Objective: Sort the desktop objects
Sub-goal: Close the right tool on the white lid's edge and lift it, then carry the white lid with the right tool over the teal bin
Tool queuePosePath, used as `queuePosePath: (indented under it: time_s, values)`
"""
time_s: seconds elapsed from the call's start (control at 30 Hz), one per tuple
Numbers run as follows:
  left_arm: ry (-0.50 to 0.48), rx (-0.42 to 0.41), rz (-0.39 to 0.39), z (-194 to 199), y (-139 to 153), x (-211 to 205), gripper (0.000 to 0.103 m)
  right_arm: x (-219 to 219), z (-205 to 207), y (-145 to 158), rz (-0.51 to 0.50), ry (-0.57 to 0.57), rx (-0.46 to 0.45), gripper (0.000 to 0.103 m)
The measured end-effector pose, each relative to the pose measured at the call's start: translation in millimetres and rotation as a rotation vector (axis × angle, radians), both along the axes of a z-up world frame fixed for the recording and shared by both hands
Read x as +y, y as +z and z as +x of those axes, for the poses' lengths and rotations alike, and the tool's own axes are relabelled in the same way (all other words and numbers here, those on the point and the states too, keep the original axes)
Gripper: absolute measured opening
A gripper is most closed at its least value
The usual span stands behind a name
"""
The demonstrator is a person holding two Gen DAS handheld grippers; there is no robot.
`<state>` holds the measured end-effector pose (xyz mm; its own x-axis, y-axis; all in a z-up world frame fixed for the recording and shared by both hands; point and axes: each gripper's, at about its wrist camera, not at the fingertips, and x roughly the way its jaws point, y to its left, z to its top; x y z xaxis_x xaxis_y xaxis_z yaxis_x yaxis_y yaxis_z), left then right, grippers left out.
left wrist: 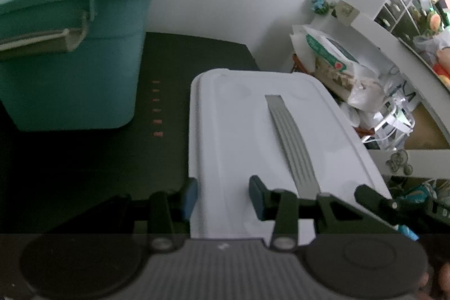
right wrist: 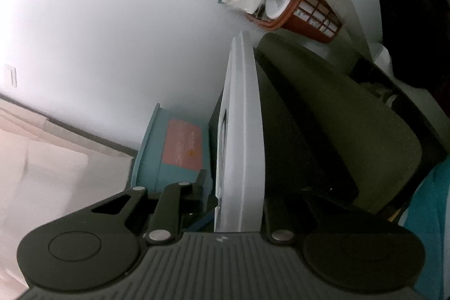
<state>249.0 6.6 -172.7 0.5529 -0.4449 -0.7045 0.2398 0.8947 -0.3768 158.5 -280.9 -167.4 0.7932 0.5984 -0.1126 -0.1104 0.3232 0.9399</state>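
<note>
Gripping white lid (right wrist: pixel 242 137) edge-on (right gripper (right wrist: pixel 239 204))

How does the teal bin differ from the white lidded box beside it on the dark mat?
The teal bin is open-topped; the white lidded box is closed by a flat lid. The bin stands taller, the box sits lower. The bin's grey handle hangs at its side; the box's grey strap runs across its lid. Both are plastic containers.

a strip of bare dark desktop (left wrist: pixel 166 114) lies open between the teal bin (left wrist: pixel 70 52) and the white lid (left wrist: pixel 253 131), while clutter (left wrist: pixel 351 75) crowds the desktop's right edge.
</note>
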Motion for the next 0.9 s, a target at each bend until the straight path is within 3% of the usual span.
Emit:
queuePosePath:
  time_s: [0.07, 0.43, 0.9]
  values:
    - [-0.003, 0.0, -0.003, -0.7, 1.3, 0.9, 0.042, 0.4, -2.0, 1.4, 0.004, -0.004, -0.003, 0.008]
    - [0.018, -0.031, -0.054, -3.4, 17.8, 15.4, 0.042, -2.7, -26.1, 8.3, 0.051, -0.071, 0.017, 0.008]
    - [0.007, -0.153, -0.085, -18.8, 55.2, 28.1, 0.041, 1.7, -70.8, 24.7, 0.052, -0.141, 0.024, 0.008]
